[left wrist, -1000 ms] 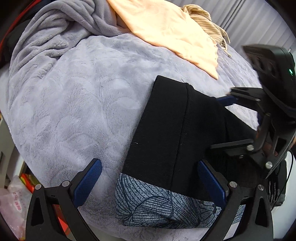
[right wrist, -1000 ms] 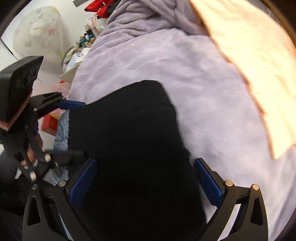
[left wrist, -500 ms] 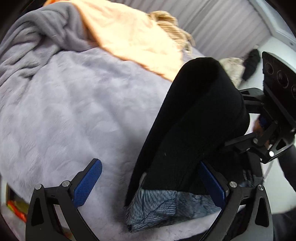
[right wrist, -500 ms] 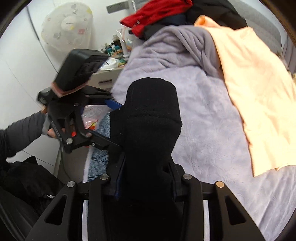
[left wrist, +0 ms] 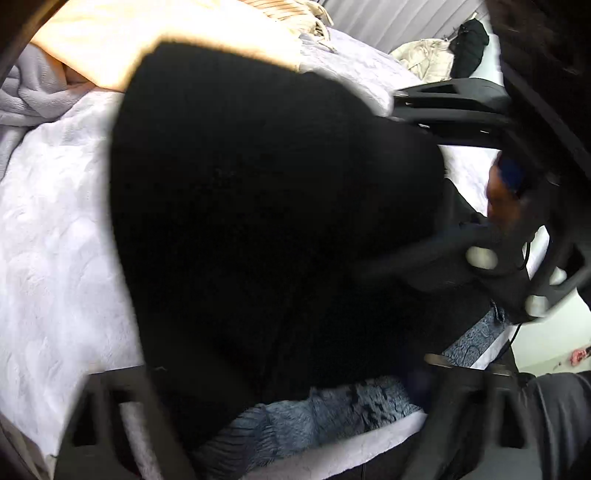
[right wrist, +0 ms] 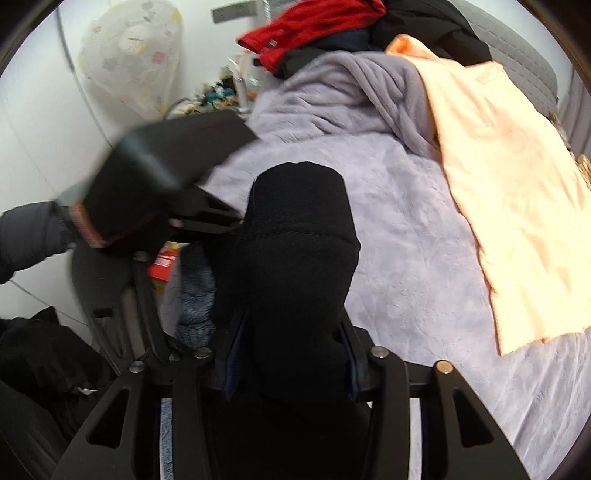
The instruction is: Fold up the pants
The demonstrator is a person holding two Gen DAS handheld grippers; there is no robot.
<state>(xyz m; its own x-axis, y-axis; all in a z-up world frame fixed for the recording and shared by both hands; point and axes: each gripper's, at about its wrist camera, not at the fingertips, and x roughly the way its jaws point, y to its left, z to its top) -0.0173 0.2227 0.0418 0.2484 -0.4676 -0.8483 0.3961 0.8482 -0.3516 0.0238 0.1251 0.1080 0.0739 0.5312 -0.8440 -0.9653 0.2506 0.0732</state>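
The black pants [left wrist: 258, 203] are bunched up above a lilac fleece blanket [left wrist: 55, 240]. In the blurred left wrist view my left gripper [left wrist: 284, 380] has its jaws closing, and the black cloth fills the gap between its fingers. In the right wrist view the pants [right wrist: 299, 240] rise as a thick fold out of my right gripper [right wrist: 291, 354]. Its blue pads [right wrist: 234, 354] press on both sides of the fold, though the jaws are opening slightly. A blue-grey patterned cloth [left wrist: 332, 406] lies under the pants at the bed's near edge.
A peach cloth [right wrist: 509, 184] covers the right side of the blanket [right wrist: 406, 221]. Red and dark clothes [right wrist: 314, 26] are piled at the far end. A person's dark sleeve [right wrist: 26, 236] holds the left gripper at the left. A cluttered shelf and white wall stand beyond the bed.
The pants went from lying flat to a raised bundle. The right gripper shut on them and lifted. The left gripper's jaws have come in from wide open around the black cloth.
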